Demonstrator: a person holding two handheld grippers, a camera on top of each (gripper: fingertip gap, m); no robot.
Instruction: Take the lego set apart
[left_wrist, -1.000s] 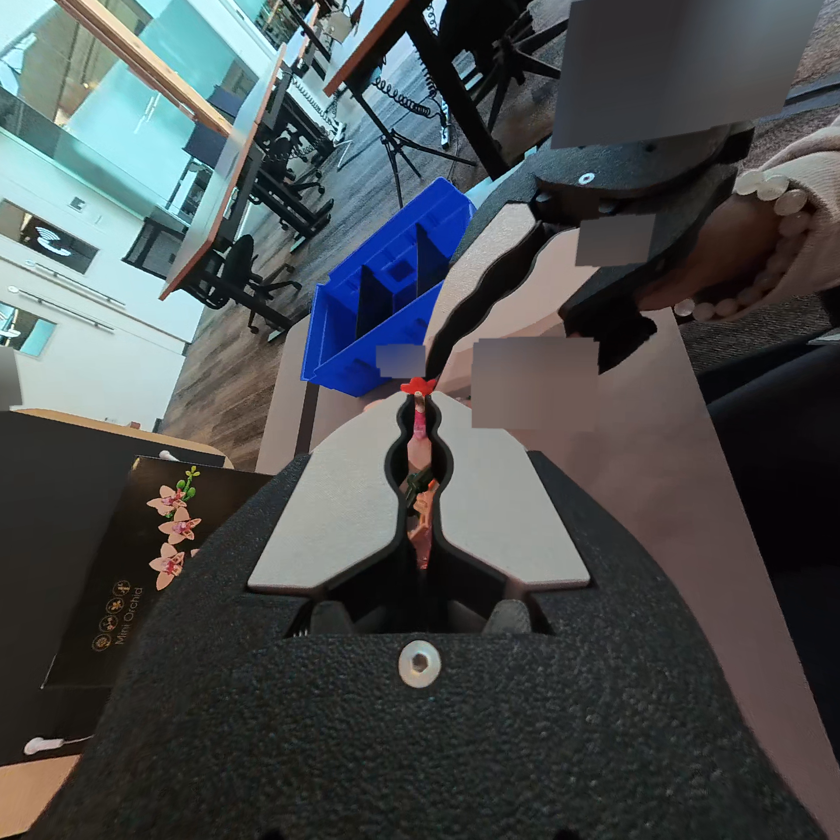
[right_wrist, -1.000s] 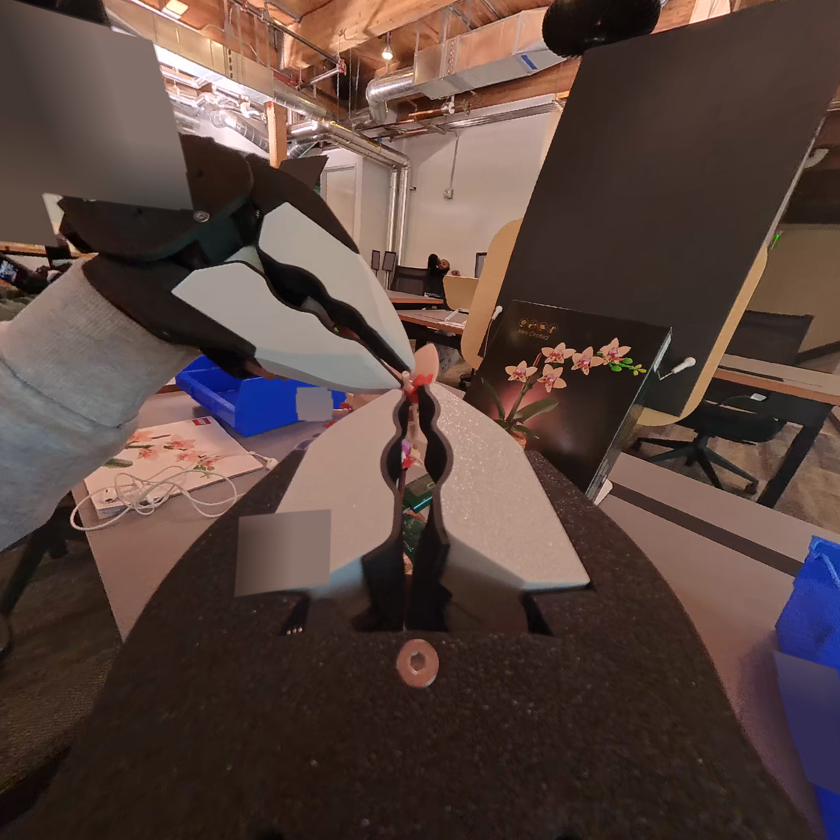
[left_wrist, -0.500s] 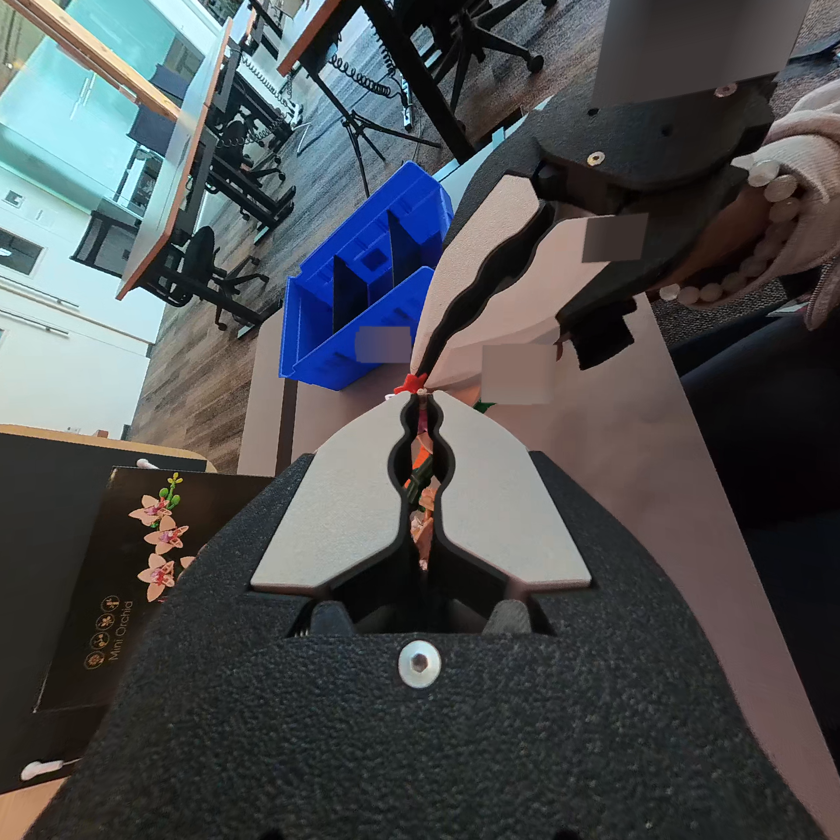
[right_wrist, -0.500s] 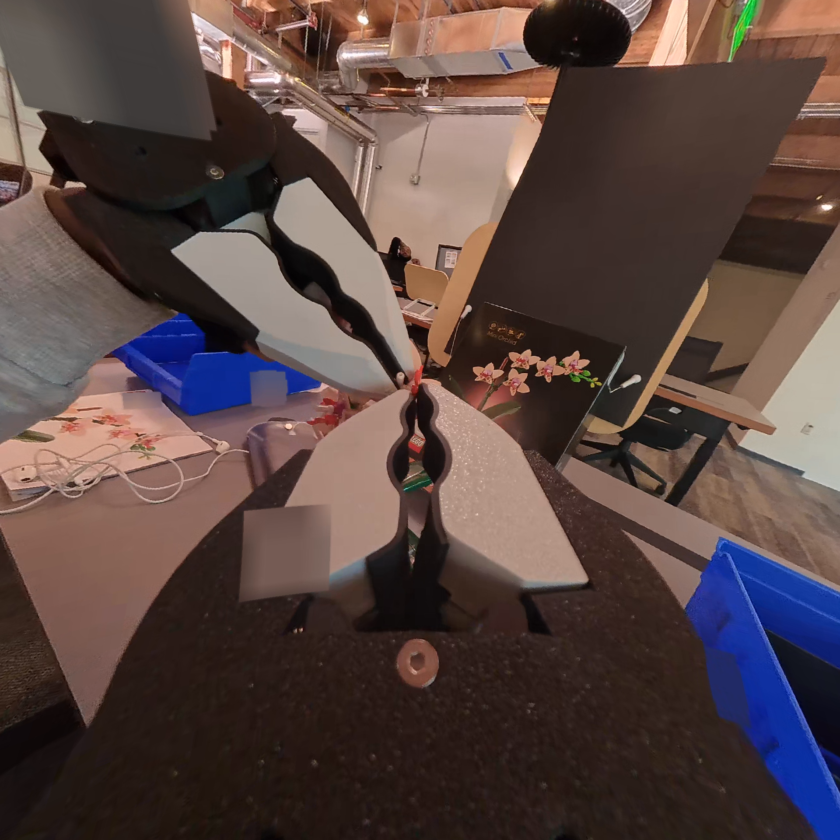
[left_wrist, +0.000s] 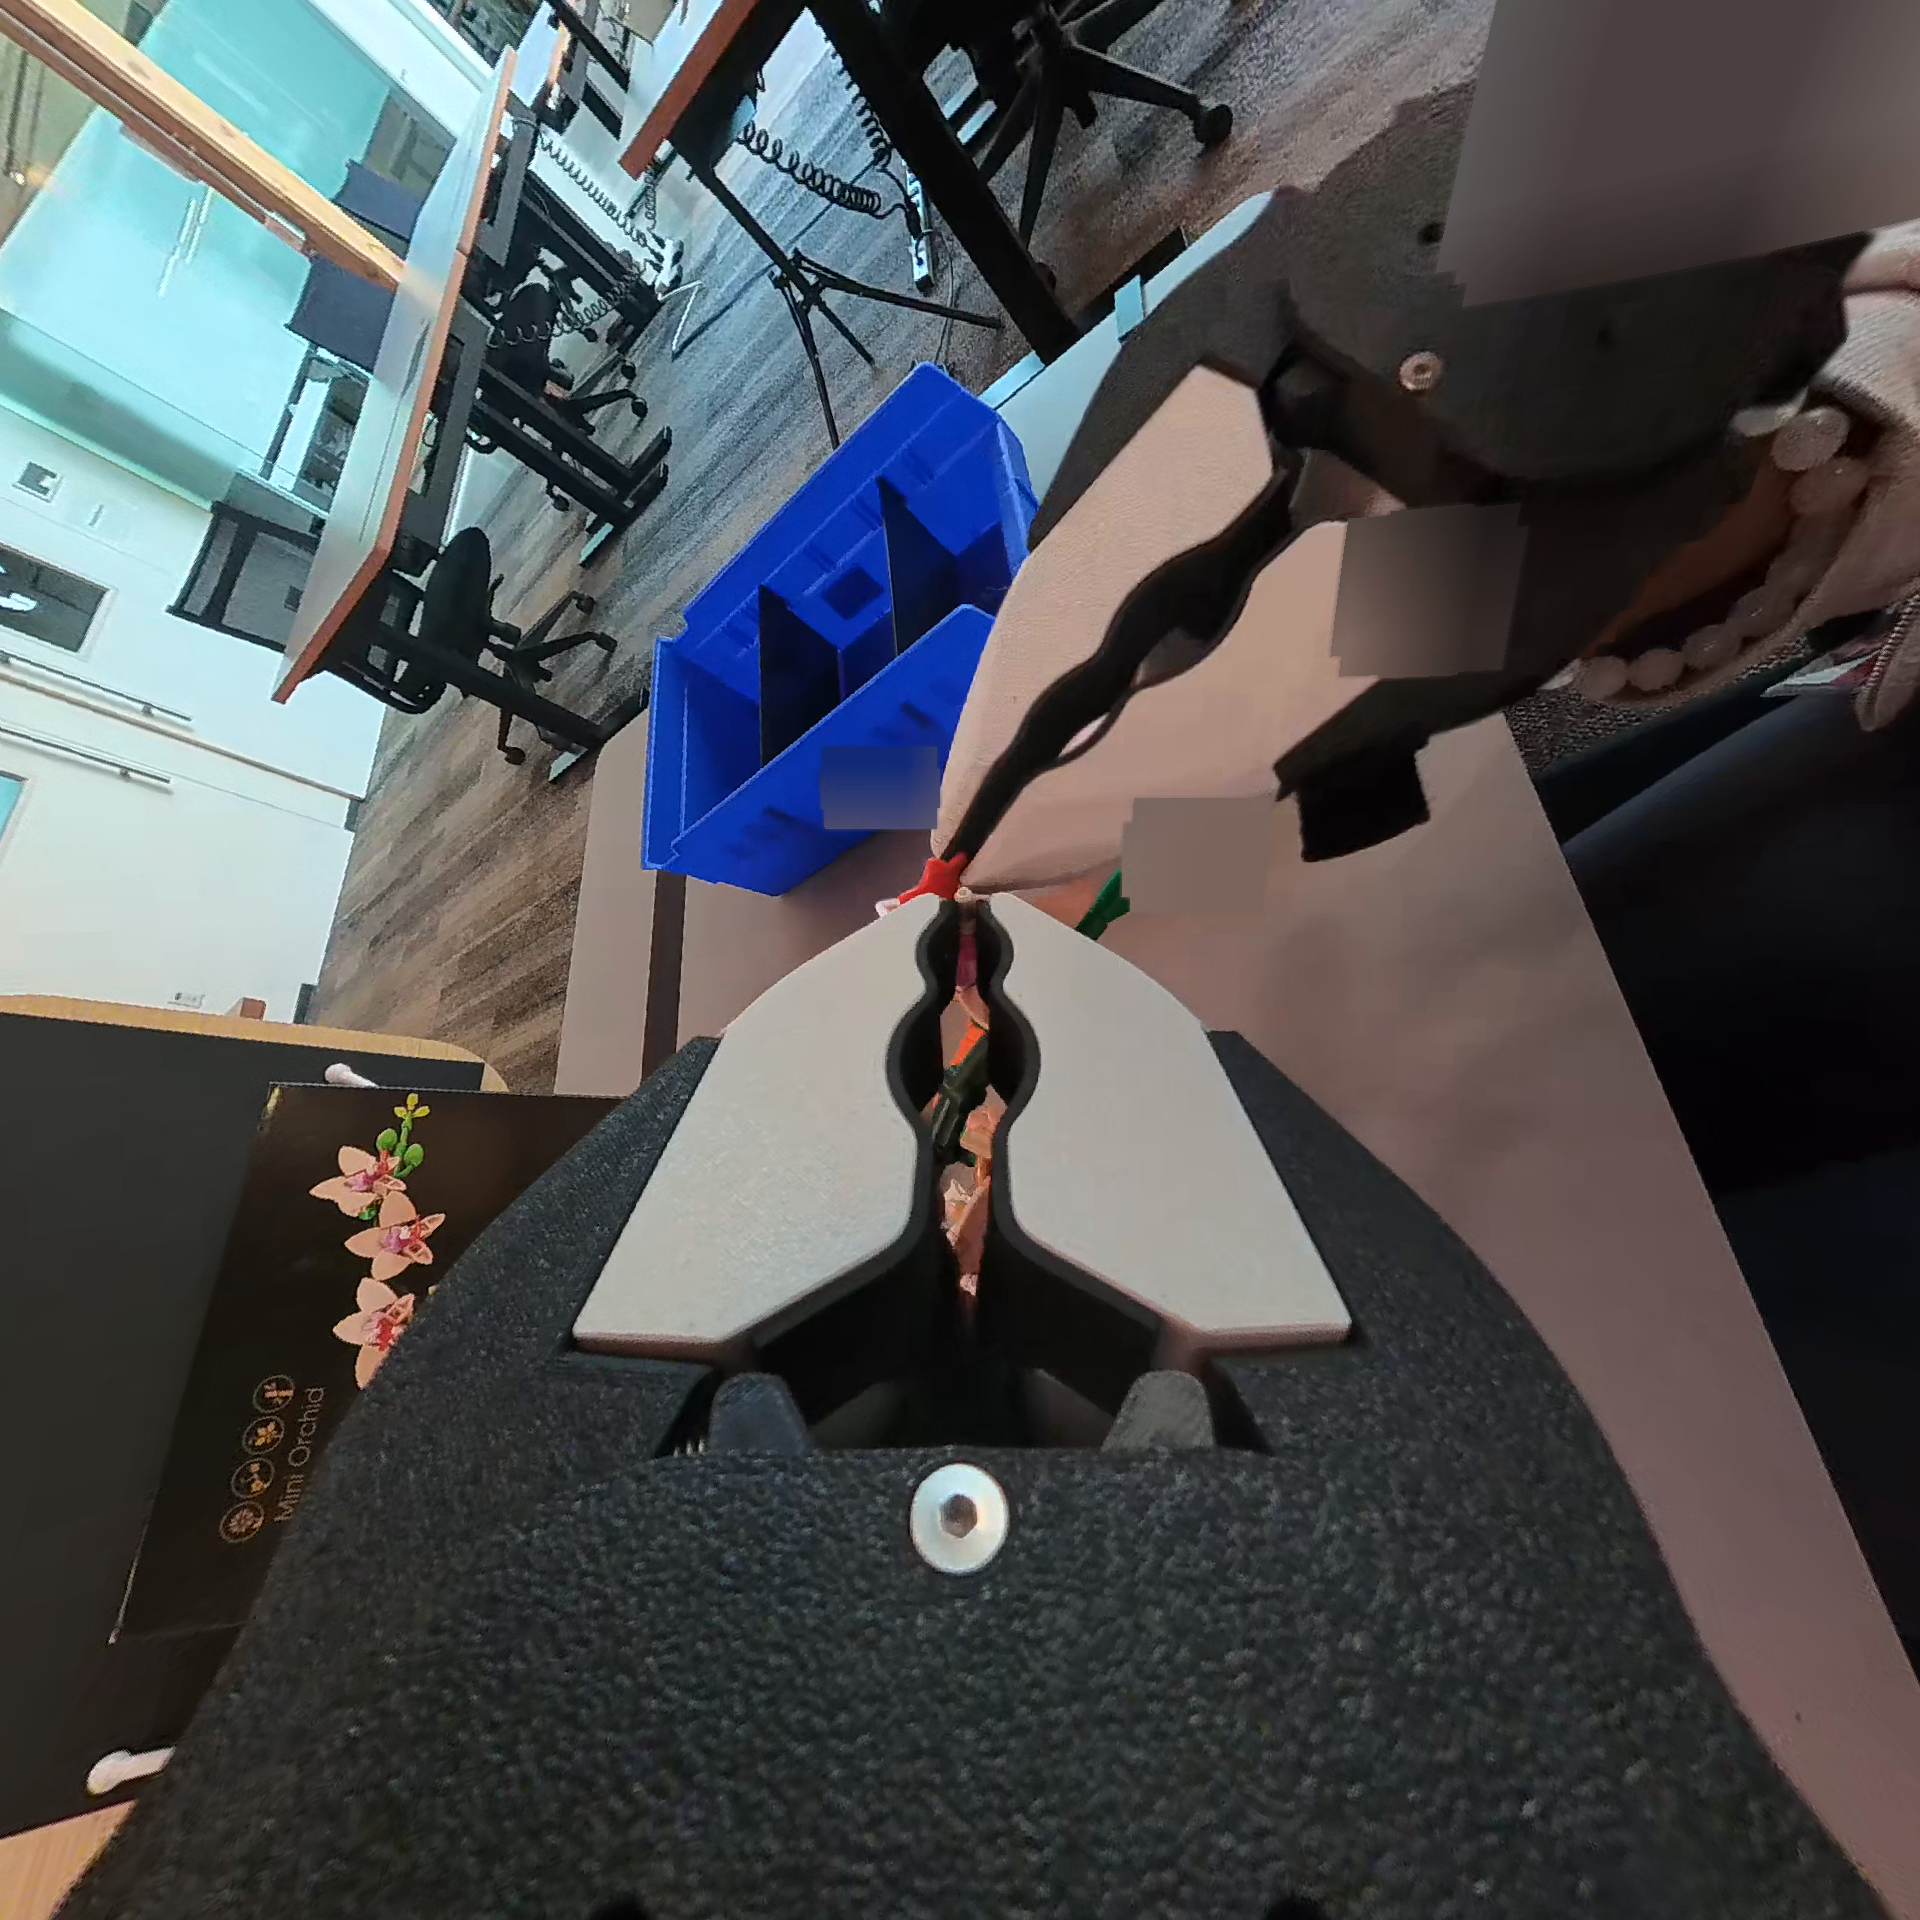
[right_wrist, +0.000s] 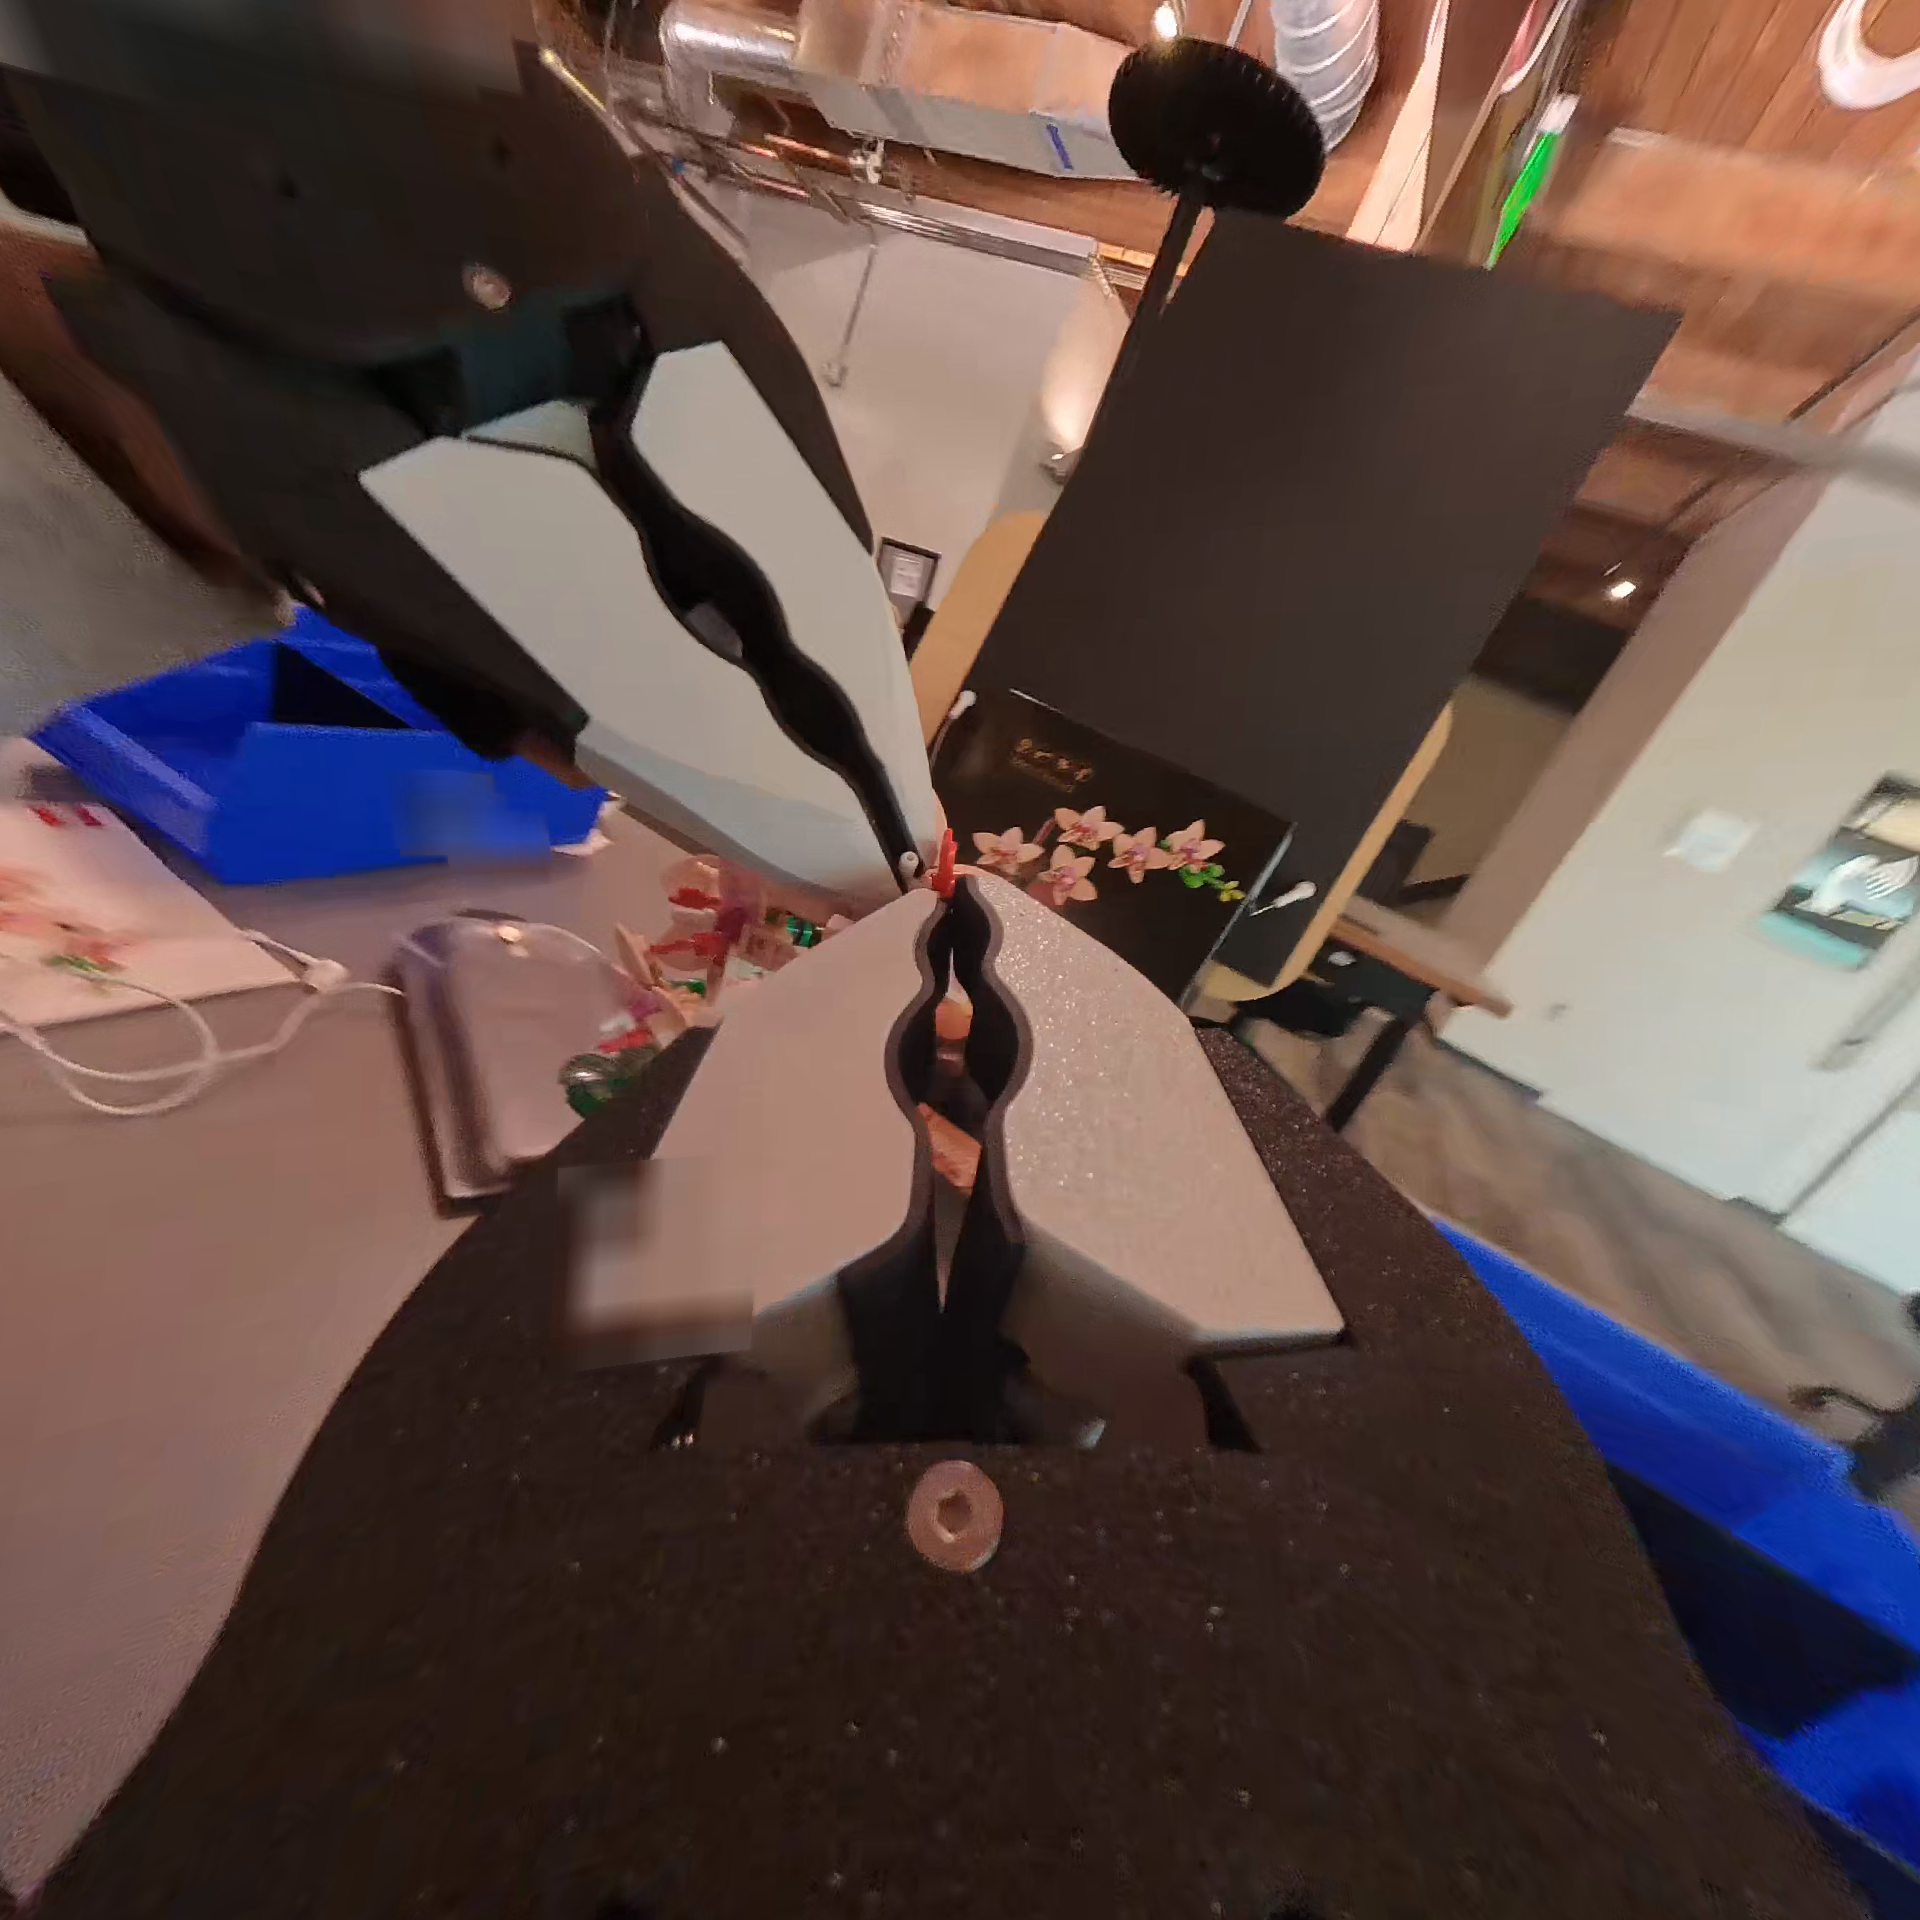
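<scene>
Both grippers meet tip to tip above the grey table (left_wrist: 1455, 1091), w/ a tiny red lego piece (left_wrist: 938, 876) right at the meeting point. Left gripper (left_wrist: 961, 906): jaws narrow, nearly closed, pinching a small pale/pink lego bit at the tips; more pink, orange and green lego shows through the wavy slot behind. Right gripper (right_wrist: 943, 902): jaws also narrow, tips closed on the red lego piece (right_wrist: 945, 847). In the left wrist view the right gripper (left_wrist: 951, 868) comes in from upper right, tips touching the red piece; in the right wrist view the left gripper (right_wrist: 906, 871) comes in from upper left, a white stud at its tip just beside the red piece.

Rel. to the red piece: blue divided bin (left_wrist: 831, 665) is near, just beyond it, sitting at the table edge w/ floor past it. Loose lego pile (right_wrist: 717, 935) lies on the table just below-left, next to a clear plastic lid (right_wrist: 488, 1029). Black box w/ orchid picture (right_wrist: 1122, 862) stands just behind, leaning on a black board (right_wrist: 1299, 520). White cable (right_wrist: 156, 1049) and a printed booklet (right_wrist: 94, 925) lie well to the left. A second blue bin's rim (right_wrist: 1662, 1392) is lower right, close to the right gripper body.
</scene>
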